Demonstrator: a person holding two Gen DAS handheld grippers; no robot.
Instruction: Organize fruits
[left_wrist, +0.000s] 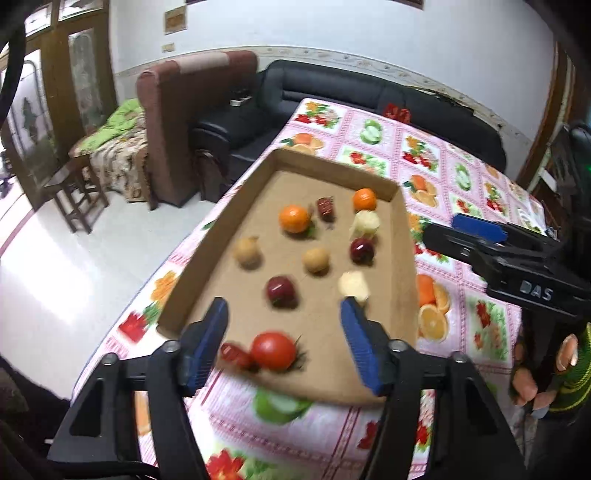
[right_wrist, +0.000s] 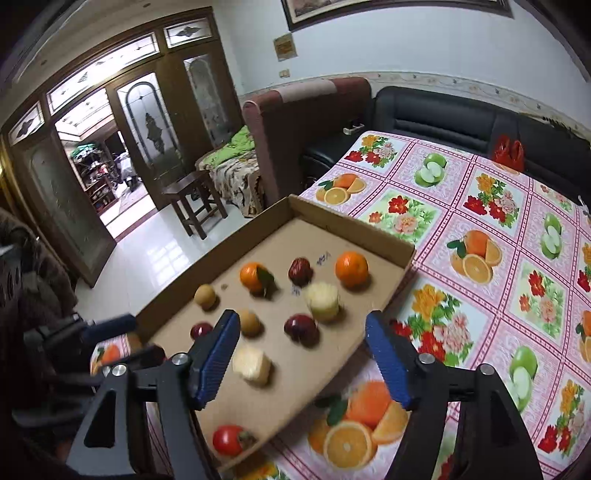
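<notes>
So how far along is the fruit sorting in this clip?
Early, by the look of it. The fruit lies loose and mixed in the cardboard tray: oranges, dark red apples, a tomato, pale pieces. Nothing is in hand: the left gripper and right gripper hover open over the tray. Grouping by kind looks still undone.

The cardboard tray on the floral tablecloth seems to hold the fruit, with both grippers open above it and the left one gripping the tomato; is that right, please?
Not quite. The left gripper grips nothing: in the left wrist view the tomato lies loose in the cardboard tray between its open fingers. The right gripper is open too.
</notes>
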